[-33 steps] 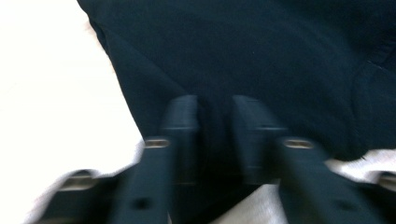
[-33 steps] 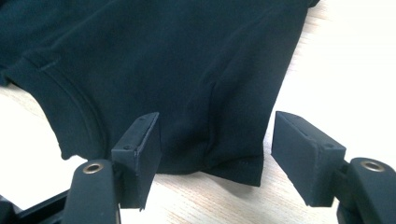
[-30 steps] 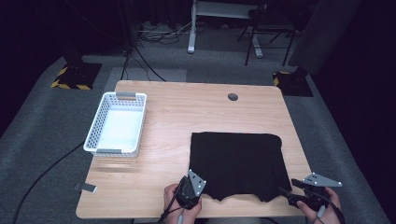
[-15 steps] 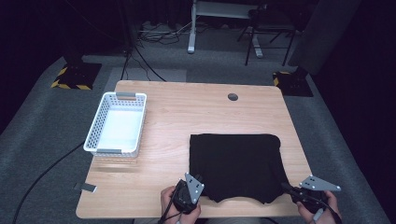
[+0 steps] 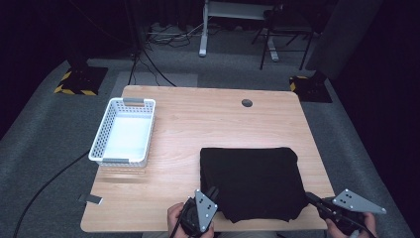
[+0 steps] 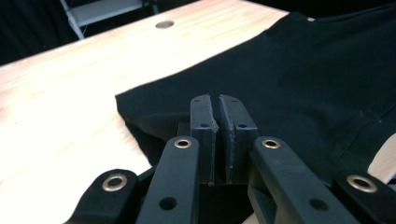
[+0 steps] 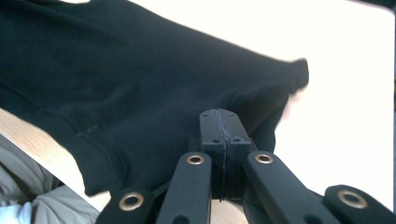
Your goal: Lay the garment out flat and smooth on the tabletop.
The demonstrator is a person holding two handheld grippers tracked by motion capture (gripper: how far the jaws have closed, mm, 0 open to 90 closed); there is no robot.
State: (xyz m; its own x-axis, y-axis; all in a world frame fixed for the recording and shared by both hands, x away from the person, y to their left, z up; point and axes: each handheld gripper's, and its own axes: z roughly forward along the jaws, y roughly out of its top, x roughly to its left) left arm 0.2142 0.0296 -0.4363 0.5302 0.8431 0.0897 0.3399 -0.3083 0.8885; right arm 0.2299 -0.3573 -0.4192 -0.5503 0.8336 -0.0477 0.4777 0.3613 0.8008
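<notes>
Left gripper (image 5: 214, 194) sits at the near left corner of the black garment (image 5: 250, 181), jaws pressed together on the fabric edge, as the left gripper view (image 6: 218, 122) confirms; right gripper (image 5: 311, 199) is at the near right corner, and we note its jaws have just closed, meeting on the cloth in the right gripper view (image 7: 219, 127), where a second ago they stood apart beside the hem. The near edge of the garment now looks drawn in and slightly lifted compared with the earlier frames; we judge both corners are secured and a fold away from us can begin. The garment lies flat on the right half of the wooden table (image 5: 198, 119); a white basket (image 5: 124, 131) stands at the left edge, well apart; beyond, grey carpet, cables and a desk frame (image 5: 237, 20) in a dark room.
</notes>
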